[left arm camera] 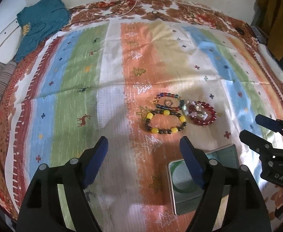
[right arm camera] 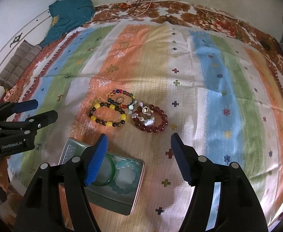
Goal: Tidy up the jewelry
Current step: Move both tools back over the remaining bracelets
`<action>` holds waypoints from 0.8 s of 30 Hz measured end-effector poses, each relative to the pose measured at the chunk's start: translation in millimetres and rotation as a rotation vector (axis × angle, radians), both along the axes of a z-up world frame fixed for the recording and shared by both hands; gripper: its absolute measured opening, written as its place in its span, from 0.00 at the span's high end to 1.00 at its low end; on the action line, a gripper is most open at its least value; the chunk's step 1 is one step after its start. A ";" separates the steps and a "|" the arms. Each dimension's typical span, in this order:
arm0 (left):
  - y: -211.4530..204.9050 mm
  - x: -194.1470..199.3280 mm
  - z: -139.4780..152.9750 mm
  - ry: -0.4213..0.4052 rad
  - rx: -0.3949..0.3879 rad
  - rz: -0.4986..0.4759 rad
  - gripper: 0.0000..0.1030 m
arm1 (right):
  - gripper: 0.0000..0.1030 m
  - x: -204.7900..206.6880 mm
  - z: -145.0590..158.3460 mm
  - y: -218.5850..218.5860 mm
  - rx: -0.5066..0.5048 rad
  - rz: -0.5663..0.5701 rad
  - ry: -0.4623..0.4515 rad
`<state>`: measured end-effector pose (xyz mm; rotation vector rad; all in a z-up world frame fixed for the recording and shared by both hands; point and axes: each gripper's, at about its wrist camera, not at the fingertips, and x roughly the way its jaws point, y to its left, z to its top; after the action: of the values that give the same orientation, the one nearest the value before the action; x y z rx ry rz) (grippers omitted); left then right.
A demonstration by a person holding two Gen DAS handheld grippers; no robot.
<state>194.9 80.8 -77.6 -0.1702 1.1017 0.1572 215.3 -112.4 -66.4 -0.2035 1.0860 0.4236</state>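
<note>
Two pieces, a green bangle (right arm camera: 110,171) and a pale blue bead bracelet (right arm camera: 127,176), already lie in the open tin box (right arm camera: 135,199) on the bed. Three bead bracelets (right arm camera: 129,112) and small rings remain clustered on the striped bedspread (right arm camera: 219,96). Left hand-held gripper (left arm camera: 144,154) and right hand-held gripper (right arm camera: 139,150) hover wide, empty.

White lettering is showing on the black body of the left gripper (right arm camera: 44,110), reading something like "GenRobot.AI", though it is small and blurred. Raised letters "DAS" are showing on the black body of the right gripper (left arm camera: 251,128); the rest is running out of sight.
</note>
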 end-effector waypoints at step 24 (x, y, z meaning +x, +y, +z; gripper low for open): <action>8.8 46.5 -40.0 0.090 -0.020 -0.016 0.28 | 0.35 48.5 -39.7 11.0 -0.021 -0.044 0.078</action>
<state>241.4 89.5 -117.5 -0.1734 1.1940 0.1402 263.7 -101.4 -106.2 -0.1823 1.1703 0.3830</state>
